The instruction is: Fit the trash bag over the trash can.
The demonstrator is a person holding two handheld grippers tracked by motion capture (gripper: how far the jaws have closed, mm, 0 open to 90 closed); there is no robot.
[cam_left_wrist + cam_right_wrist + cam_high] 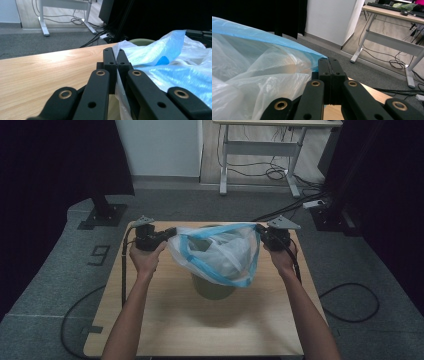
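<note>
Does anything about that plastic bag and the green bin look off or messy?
Nothing spilled or torn that I can see. The bag is stretched open between the left gripper and the right gripper, above the green bin. It sags lopsidedly and is not yet over the bin's rim.

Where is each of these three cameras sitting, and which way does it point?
High view: above the person's side, looking forward and down at the table, forearms, both hands.
Left gripper view: on the left gripper, looking along its jaws, shut on the plastic bag.
Right gripper view: on the right gripper, jaws clamping the bag's rim.
All views share the bag.
</note>
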